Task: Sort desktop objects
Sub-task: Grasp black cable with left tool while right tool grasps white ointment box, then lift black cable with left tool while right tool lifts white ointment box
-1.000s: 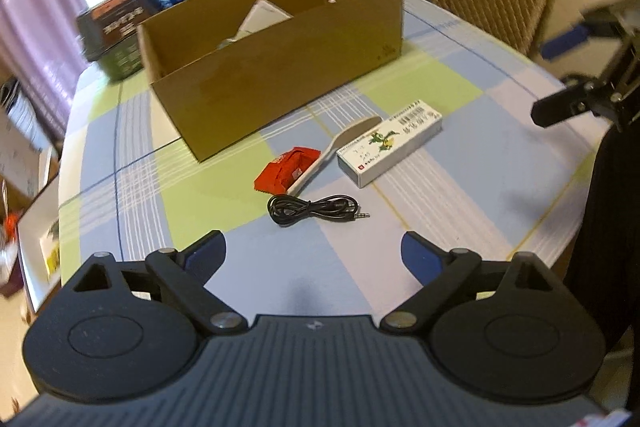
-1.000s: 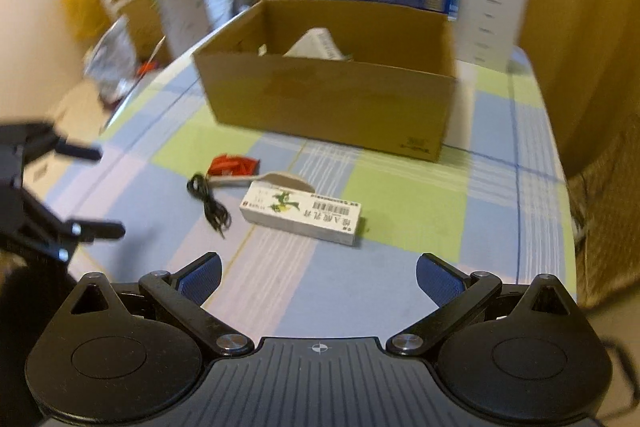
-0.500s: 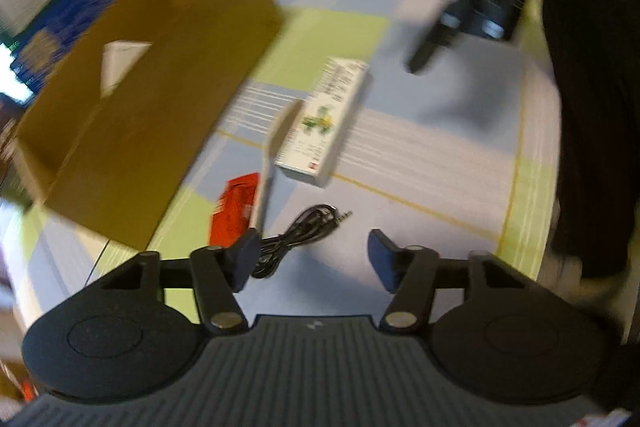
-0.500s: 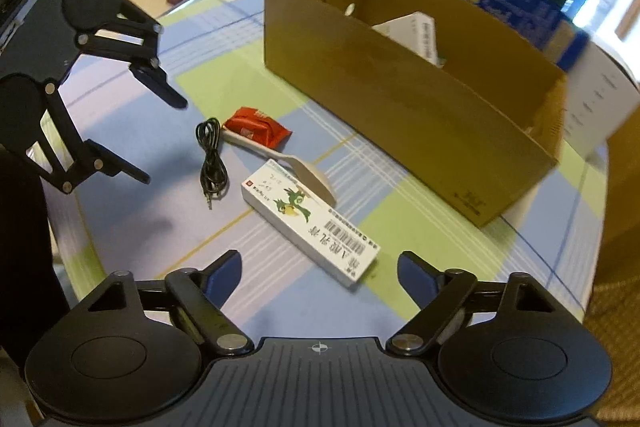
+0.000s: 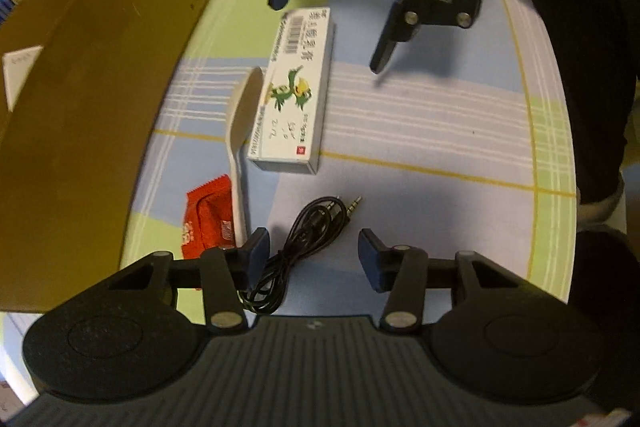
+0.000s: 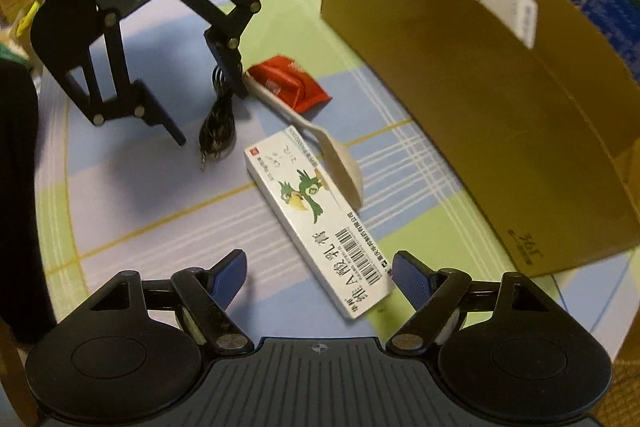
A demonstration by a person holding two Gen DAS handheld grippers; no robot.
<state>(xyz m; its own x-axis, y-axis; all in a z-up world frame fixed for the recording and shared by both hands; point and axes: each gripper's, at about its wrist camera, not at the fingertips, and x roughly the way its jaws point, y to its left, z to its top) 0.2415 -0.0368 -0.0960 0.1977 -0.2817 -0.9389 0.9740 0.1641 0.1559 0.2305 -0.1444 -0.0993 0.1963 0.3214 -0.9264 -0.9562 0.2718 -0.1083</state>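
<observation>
Blue-padded fingers (image 5: 256, 251) of the left gripper (image 5: 310, 253) stand spread around a coiled black audio cable (image 5: 304, 239) on the checked desk (image 5: 440, 131). The right gripper (image 6: 318, 273) is likewise released, straddling the barcode end of a long white medicine box (image 6: 316, 215). Beside that box lie a beige plastic spoon (image 6: 340, 163) and red snack packet (image 6: 288, 87); beyond them stands a brown cardboard box (image 6: 480, 87).

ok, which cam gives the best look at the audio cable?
Left wrist: the audio cable lies unobstructed between the open left gripper fingers, plugs visible. Right wrist shows it farther off, blurrier, partly behind a left gripper finger.
</observation>
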